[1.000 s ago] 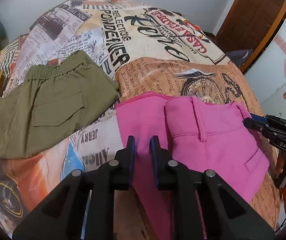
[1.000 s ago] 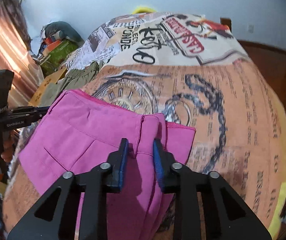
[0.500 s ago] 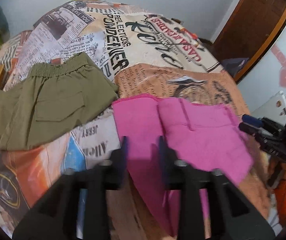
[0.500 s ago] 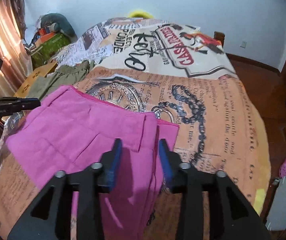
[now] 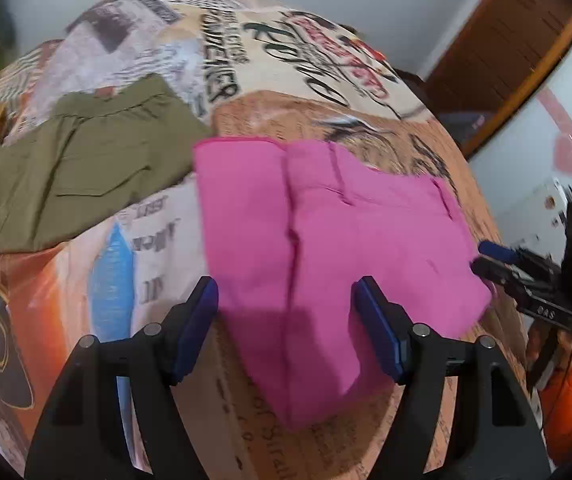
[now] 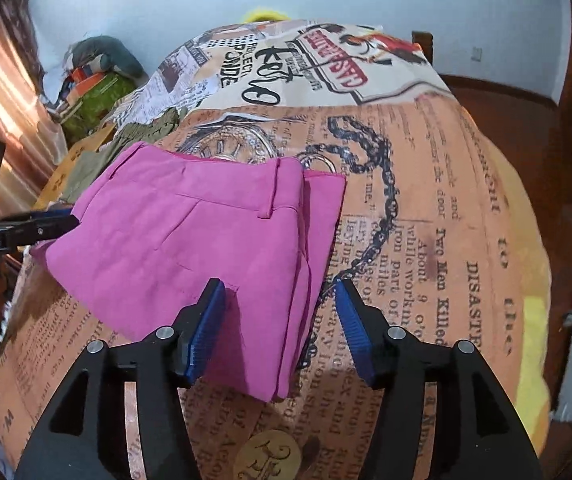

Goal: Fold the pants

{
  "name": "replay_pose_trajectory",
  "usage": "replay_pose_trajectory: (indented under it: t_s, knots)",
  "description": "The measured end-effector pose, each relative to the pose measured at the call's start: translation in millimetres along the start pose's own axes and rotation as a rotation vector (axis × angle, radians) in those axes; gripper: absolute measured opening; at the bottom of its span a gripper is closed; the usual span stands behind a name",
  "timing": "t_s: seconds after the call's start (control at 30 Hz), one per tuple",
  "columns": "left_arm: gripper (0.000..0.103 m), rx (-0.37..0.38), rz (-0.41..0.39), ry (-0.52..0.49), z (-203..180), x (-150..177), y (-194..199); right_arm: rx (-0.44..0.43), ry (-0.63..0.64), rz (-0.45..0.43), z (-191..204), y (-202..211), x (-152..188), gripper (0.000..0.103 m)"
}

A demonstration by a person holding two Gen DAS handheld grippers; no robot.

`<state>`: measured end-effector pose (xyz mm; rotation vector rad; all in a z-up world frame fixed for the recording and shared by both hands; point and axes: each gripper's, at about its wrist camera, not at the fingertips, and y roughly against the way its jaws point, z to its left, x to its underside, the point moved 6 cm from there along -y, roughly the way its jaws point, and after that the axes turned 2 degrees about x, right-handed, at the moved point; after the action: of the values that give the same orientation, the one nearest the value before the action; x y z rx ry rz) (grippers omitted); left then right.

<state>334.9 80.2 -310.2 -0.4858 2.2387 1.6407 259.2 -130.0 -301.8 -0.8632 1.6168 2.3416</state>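
Pink pants (image 5: 326, 240) lie folded flat on the bed, waistband on top; they also show in the right wrist view (image 6: 206, 232). My left gripper (image 5: 286, 300) is open and empty, raised just above the near edge of the pants. My right gripper (image 6: 280, 296) is open and empty above the opposite side of the fold. The right gripper also shows at the right edge of the left wrist view (image 5: 498, 264). The left gripper shows at the left edge of the right wrist view (image 6: 46, 224).
Folded olive-green pants (image 5: 82, 168) lie on the bed to the left of the pink ones. The bed has a newspaper-print cover (image 6: 426, 200). A pile of bags and clothes (image 6: 94, 80) sits beside the bed. A wooden door (image 5: 506, 48) stands at the right.
Both grippers have opened, let go of the pink pants and drawn back a little. The pants now lie flat on the bed.
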Motion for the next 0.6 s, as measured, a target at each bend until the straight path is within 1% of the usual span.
replay_pose_trajectory:
  t_s: [0.1,0.2,0.37,0.5,0.53,0.6]
  knots:
    - [0.071,0.009,-0.012,0.016,4,-1,2,-0.019,-0.015,0.01,-1,-7,-2,0.054]
    - [0.071,0.016,0.007,0.011,6,-1,-5,-0.038,-0.023,0.018,-1,-13,-3,0.054]
    - [0.072,0.058,0.017,0.027,5,-6,-15,-0.081,-0.062,0.036,-6,-22,-4,0.054]
    - [0.071,0.064,0.018,0.003,-2,-11,-22,-0.105,-0.067,0.039,-6,-27,-8,0.054]
    - [0.069,0.062,0.016,-0.008,-4,-12,-24,-0.11,-0.068,0.04,-6,-28,-9,0.054]
    - [0.052,0.071,0.017,-0.026,-10,-14,-25,-0.122,-0.065,0.037,-5,-30,-11,0.046]
